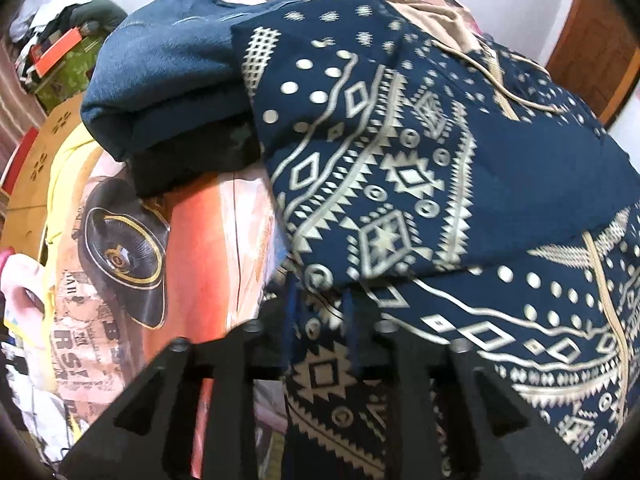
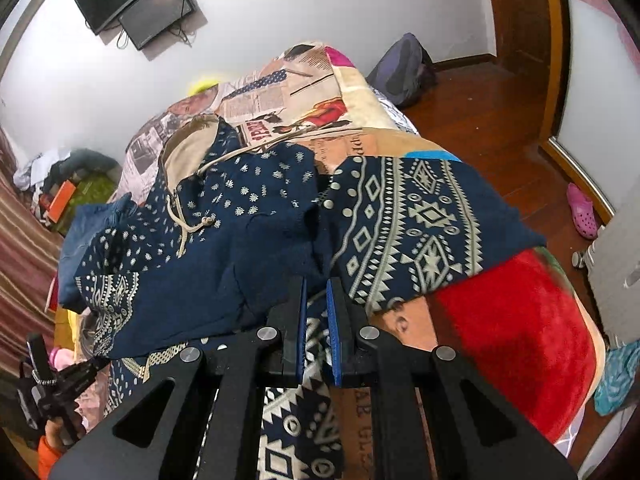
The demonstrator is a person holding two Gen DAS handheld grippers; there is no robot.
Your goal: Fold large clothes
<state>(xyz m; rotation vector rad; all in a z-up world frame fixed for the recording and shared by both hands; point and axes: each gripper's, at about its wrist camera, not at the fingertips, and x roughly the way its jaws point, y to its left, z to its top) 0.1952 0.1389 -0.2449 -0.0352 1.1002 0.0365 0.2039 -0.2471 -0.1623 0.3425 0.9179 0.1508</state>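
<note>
Gripping the hem of the navy hooded pullover with cream geometric print [image 2: 248,216], both the left tongs [image 1: 320,312] and right tongs [image 2: 316,304] are closed on cloth at six o'clock, apparently to carry that edge toward twelve o'clock across the picture-printed bed blanket [image 2: 520,328].

The navy patterned hoodie [image 2: 256,220] covers most of the bed's near half, heaped in folds, and a stack of folded blue garments [image 1: 160,80] blocks its left side. Free room lies on the bare printed blanket [image 2: 516,332] to the right and beyond the hood, toward the wall.
</note>
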